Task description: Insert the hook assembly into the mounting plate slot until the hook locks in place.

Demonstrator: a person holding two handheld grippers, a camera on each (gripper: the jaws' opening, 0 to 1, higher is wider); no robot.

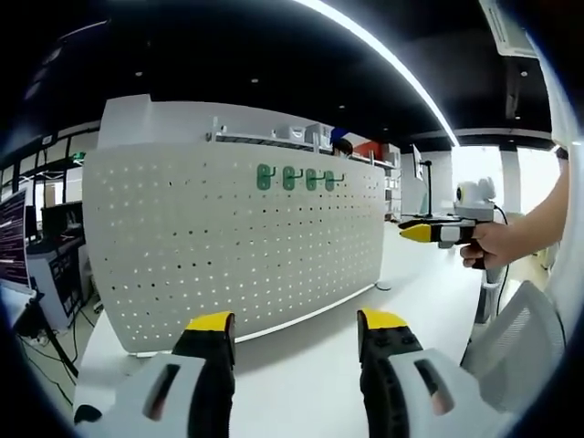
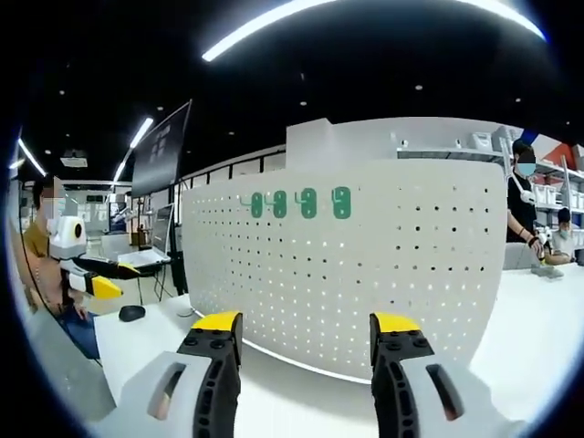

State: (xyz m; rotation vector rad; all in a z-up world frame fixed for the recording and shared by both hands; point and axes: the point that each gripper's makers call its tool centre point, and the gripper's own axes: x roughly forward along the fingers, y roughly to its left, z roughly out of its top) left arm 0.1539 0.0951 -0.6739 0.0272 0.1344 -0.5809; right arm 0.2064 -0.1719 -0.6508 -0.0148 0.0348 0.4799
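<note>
A white perforated mounting plate (image 1: 228, 246) stands upright on the white table (image 1: 310, 383). Several green hooks (image 1: 297, 178) hang in a row near its top edge. My left gripper (image 1: 297, 321) is open in front of the plate's lower part, with nothing between its yellow-tipped jaws. The right gripper (image 1: 429, 231) reaches in from the right, held by a hand (image 1: 497, 245), level with the plate's right end. In the right gripper view the same plate (image 2: 365, 274) and green hooks (image 2: 297, 203) face me, and my right gripper (image 2: 306, 321) is open and holds nothing. The left gripper (image 2: 96, 285) shows at far left.
A black mouse (image 2: 131, 313) lies on the table left of the plate. A masked person (image 2: 522, 196) stands behind the plate's right end. Monitors (image 1: 14, 242) and desks sit at the left. A mesh chair back (image 1: 516, 338) rises at lower right.
</note>
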